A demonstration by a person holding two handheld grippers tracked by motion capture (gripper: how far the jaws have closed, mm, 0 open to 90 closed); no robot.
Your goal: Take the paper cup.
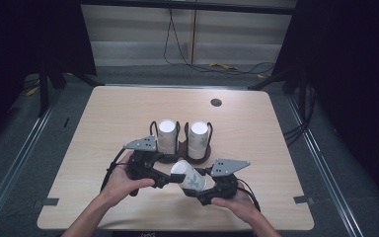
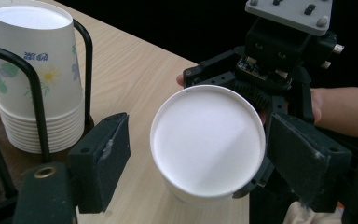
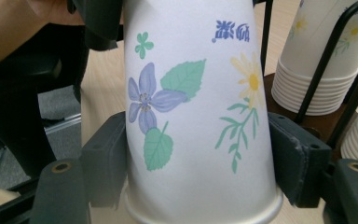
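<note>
Cup lies tilted between both tongs over the surface, pinched by the right tongs; left tongs gape around its base. Behind, two cup stacks fill a wire rack.

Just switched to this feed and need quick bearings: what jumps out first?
A flowered paper cup lies sideways between the two hand-held grippers at the table's near edge, clamped in the right hand-held gripper, its base facing the open left hand-held gripper. Behind it, two upside-down cup stacks stand in a black wire rack mid-table.
</note>
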